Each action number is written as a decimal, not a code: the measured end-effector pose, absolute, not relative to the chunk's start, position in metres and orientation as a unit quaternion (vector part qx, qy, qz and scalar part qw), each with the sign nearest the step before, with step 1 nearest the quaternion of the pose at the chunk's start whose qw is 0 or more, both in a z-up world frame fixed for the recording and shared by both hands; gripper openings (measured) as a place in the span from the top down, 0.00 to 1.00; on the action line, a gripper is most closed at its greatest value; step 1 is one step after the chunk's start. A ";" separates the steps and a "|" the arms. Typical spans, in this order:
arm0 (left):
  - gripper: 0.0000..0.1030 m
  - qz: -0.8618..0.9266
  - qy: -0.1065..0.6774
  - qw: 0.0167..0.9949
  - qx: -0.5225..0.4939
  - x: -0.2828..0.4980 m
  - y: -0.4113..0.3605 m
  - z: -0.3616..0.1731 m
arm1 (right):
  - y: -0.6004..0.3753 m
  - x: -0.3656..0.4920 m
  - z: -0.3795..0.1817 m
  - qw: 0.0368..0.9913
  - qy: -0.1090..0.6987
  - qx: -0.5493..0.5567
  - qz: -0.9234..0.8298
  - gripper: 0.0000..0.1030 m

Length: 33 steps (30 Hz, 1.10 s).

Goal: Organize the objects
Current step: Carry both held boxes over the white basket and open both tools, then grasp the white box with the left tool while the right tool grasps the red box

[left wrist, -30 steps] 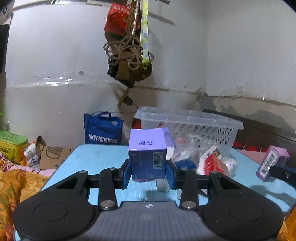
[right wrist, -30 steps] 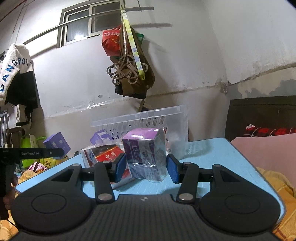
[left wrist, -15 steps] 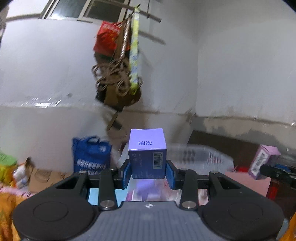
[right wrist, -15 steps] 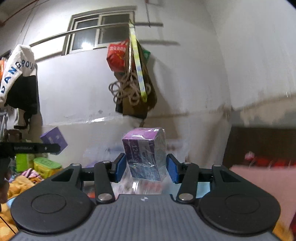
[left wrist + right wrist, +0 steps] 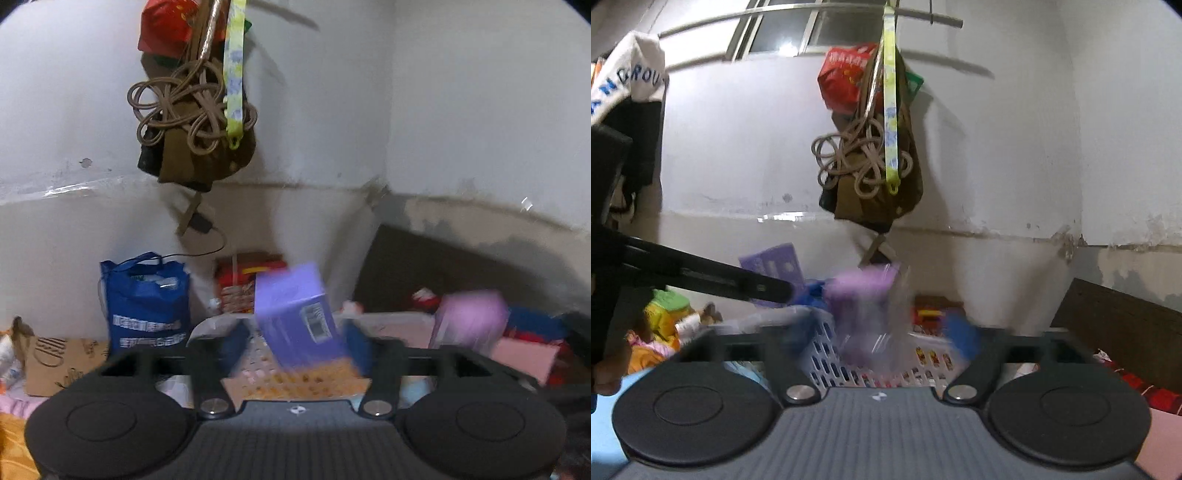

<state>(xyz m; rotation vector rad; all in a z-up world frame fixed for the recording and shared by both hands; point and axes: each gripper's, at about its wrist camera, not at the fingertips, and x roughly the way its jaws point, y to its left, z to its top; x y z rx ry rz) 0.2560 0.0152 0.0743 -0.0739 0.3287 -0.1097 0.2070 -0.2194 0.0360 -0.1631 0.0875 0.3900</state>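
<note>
Both grippers releasing at once over the white perforated plastic basket (image 5: 827,354)

Left gripper (image 5: 295,343): jaws opening, where a second ago they clamped the blue-violet cardboard box with a barcode (image 5: 299,325) squarely. The box now sits tilted between the blue pads, gap visible on its left side, right pad close beside it; blurred, so judged to be dropping free. The basket rim shows directly beneath it in the left wrist view

Right gripper (image 5: 882,336): jaws opening, pads well apart. The lilac film-wrapped carton (image 5: 864,314), earlier pinched upright, is smeared by motion between the pads and touches neither; the basket lies below it

Both views have swung from the light blue surface (image 5: 605,428) to above the basket

Reading: two items being dropped in together; landing not yet seen. Risk: the tilted box could clip the rim
</note>
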 end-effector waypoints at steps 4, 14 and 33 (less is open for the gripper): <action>0.19 -0.061 0.151 0.986 -0.031 0.241 0.018 0.065 | -0.228 0.198 0.031 0.979 0.053 -0.058 0.191 0.00; 0.19 -0.030 0.105 0.991 -0.080 0.118 0.052 0.010 | -0.245 0.110 -0.035 0.975 0.083 0.016 0.204 0.00; 0.46 -0.067 0.199 0.977 -0.031 0.116 0.045 -0.049 | -0.189 0.114 -0.055 0.948 0.151 -0.075 0.272 0.23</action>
